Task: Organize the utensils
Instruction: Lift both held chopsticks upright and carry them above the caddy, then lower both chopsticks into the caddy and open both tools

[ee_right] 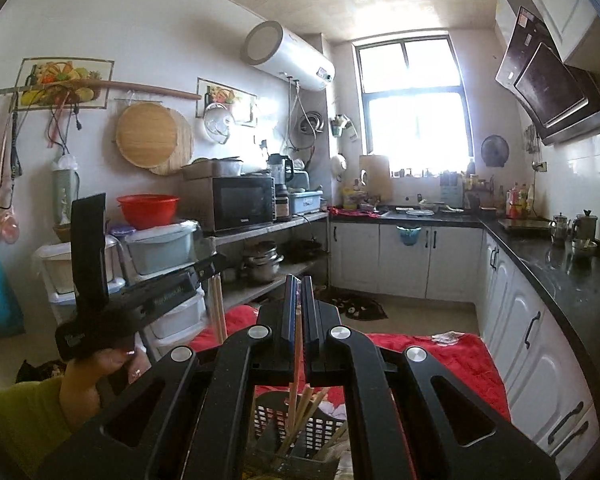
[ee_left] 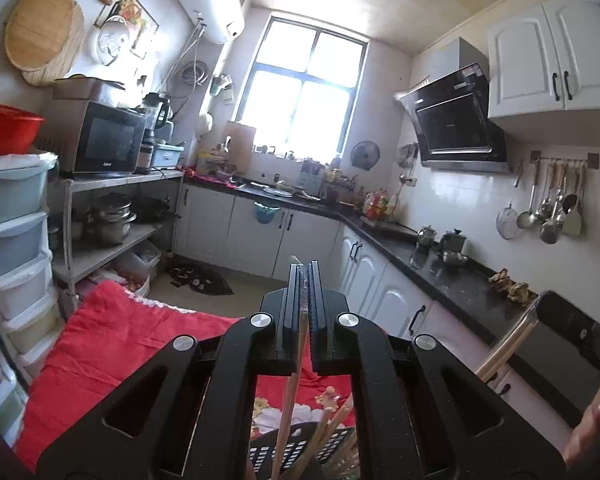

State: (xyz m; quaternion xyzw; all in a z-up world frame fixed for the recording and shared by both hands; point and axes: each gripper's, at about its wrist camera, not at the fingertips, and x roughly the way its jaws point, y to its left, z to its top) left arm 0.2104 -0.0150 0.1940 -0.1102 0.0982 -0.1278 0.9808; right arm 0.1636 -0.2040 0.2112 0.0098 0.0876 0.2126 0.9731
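A: What is lying under both claws, starting with the biggest thing?

B: A red floral cloth (ee_left: pixel 112 340) is spreading out below and ahead of them, probably serving as the work surface. On it, directly beneath the claws, a black slotted basket (ee_right: pixel 300 424) is holding a loose bundle of wooden chopsticks (ee_right: pixel 304 412), standing at slants so that single ones can be picked off the top.

A: And the claws themselves?

B: The left gripper (ee_left: pixel 304 276) is pointing nearly level, its jaws pressed together on one chopstick (ee_left: pixel 294 384), which is hanging down from between the pads toward the basket. The right gripper (ee_right: pixel 298 292) is doing the same, clamped on another chopstick (ee_right: pixel 296 356) whose lower end is dangling just above the bundle. In the right wrist view the left gripper (ee_right: pixel 214 266) is showing off to the left of the right claw, a person's hand (ee_right: pixel 100 372) wrapped round its handle.

A: Why hold them that way?

B: My guess is each stick is being pinched near its top so it hangs straight and clears the others, ready for sorting.

A: Any writing?

B: The microwave (ee_left: pixel 100 140), well ahead on the shelf, is carrying a small logo, too blurred to read. The side of the left gripper is bearing faint lettering I cannot make out either.
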